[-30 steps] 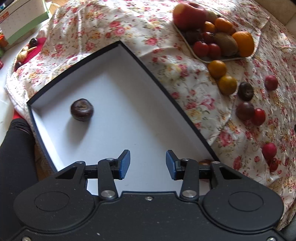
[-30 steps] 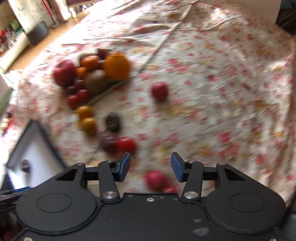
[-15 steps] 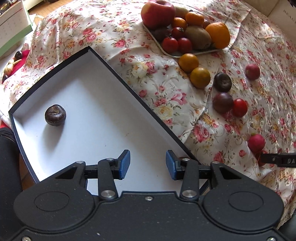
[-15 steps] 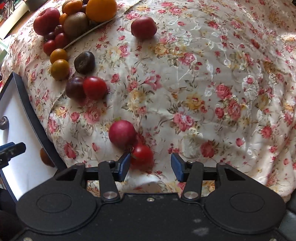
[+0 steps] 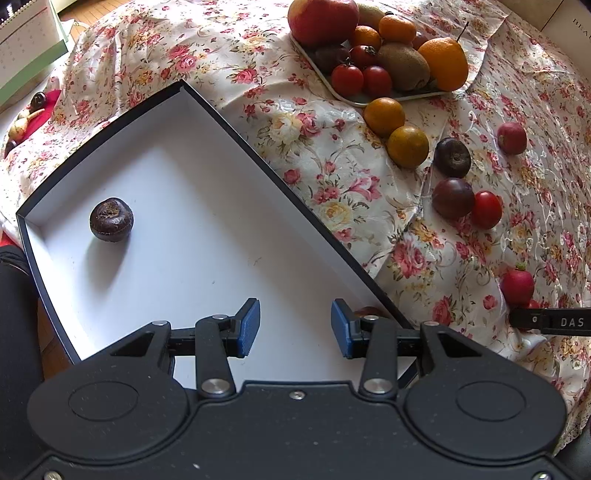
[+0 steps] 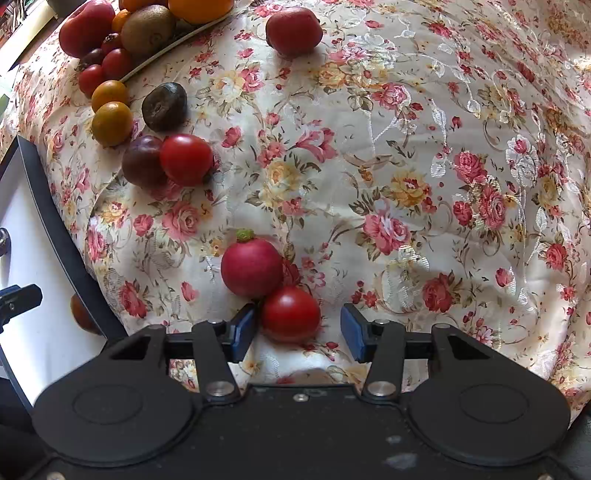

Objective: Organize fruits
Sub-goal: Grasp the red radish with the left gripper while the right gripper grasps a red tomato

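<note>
white letters "das" on a black gripper finger [image 5: 554,322] at the right edge, cut-off letters "bea" on a pale box [image 5: 570,16] at the top right corner

A small brownish fruit [image 5: 365,311] by the white box's [image 5: 192,236] near long wall is mostly hidden behind the left tool's [image 5: 295,328] right finger. The right tool [image 5: 546,322] enters only as a dark bar cut by the picture's right edge, covering most of a red tomato [image 5: 532,303]. On the tray [image 5: 354,99], the kiwi [image 5: 402,66] and apple [image 5: 323,20] partly cover the fruit behind. Small objects on red cloth [image 5: 26,118] at the desk's far left edge are too small to identify.
</note>
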Demonstrator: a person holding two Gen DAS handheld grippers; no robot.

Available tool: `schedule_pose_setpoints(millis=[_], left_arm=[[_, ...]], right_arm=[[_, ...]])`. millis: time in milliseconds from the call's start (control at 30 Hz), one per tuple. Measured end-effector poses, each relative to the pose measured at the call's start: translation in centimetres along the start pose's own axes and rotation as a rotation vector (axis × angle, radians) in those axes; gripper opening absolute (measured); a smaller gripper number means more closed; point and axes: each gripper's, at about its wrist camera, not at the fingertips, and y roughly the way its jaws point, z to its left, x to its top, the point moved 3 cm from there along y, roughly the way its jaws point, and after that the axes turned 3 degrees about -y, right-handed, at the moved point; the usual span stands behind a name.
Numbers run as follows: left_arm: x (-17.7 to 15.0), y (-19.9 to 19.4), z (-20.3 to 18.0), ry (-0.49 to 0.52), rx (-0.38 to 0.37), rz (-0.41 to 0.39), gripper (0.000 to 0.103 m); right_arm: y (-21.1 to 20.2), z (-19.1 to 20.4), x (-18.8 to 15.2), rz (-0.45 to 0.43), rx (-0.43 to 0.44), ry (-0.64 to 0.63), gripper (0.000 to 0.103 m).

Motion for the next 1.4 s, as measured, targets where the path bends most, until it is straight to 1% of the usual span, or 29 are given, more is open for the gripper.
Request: schedule_pose_setpoints(millis=[33,233,300,400,500,567,600,700,767,900,1033,1200,1300,1400], left_arm=[[0.0,0.0,0.0,0.000,-0.001,0.000,0.050],[-0.1,-0.1,-0.2,0.012,-0.005,-0.001,0.050],[-0.1,-0.1,-0.4,0.018,-0.006,-0.002,0.050],[0.0,-0.2,-0.7,0.030,-0.010,-0.003,0.050],[0.2,-0.7,-1.6,0.056,-0.009,-0.021,0.050],[0.4,-1.1,-2.8,0.072,-0.018,-0.026,0.050],[0.4,-1.2,-3.5,0.075,-0.037,-0.021,0.050],[0.2,-0.9,-6.4,0.085,-0.128,0.030,0.050],[0.0,-0.5,-8.9,0.116,-0.169,0.063,0.050],[-0.5,0.4,-13.7,0.203,-0.165,0.088,0.050],[-0.6,1.3,-17.1,0.248,-0.157,0.109,0.050],[-0.4,2.5,-19.2,0.247,-0.128,0.128,0.050],[-0.4,3.4,-19.9,0.250,-0.127,0.141,0.051],[-0.5,4.2,-20.6,0.246,-0.144,0.152,0.051]], right_arm=[[0.0,0.1,0.0,0.012,0.030,-0.006,0.035],[-0.7,-1.0,0.3,0.014,0.049,0.010,0.035],[-1.5,-1.6,0.6,-0.011,0.046,0.015,0.035],[-2.8,-2.5,1.2,-0.055,0.021,0.038,0.035],[-3.7,-3.8,1.8,-0.109,-0.048,0.074,0.035],[-3.9,-4.7,2.1,-0.130,-0.086,0.094,0.035],[-3.9,-5.0,2.3,-0.133,-0.090,0.101,0.035],[-3.3,-6.1,2.5,-0.112,-0.066,0.121,0.035],[-2.9,-6.9,2.5,-0.102,-0.060,0.135,0.035],[-1.9,-8.2,2.6,-0.099,-0.070,0.168,0.035],[-1.1,-9.1,2.6,-0.088,-0.018,0.186,0.035],[-1.2,-9.9,2.9,-0.105,0.010,0.196,0.035],[-1.3,-10.5,3.0,-0.113,0.014,0.200,0.035],[-2.0,-11.2,2.8,-0.131,-0.019,0.209,0.035]])
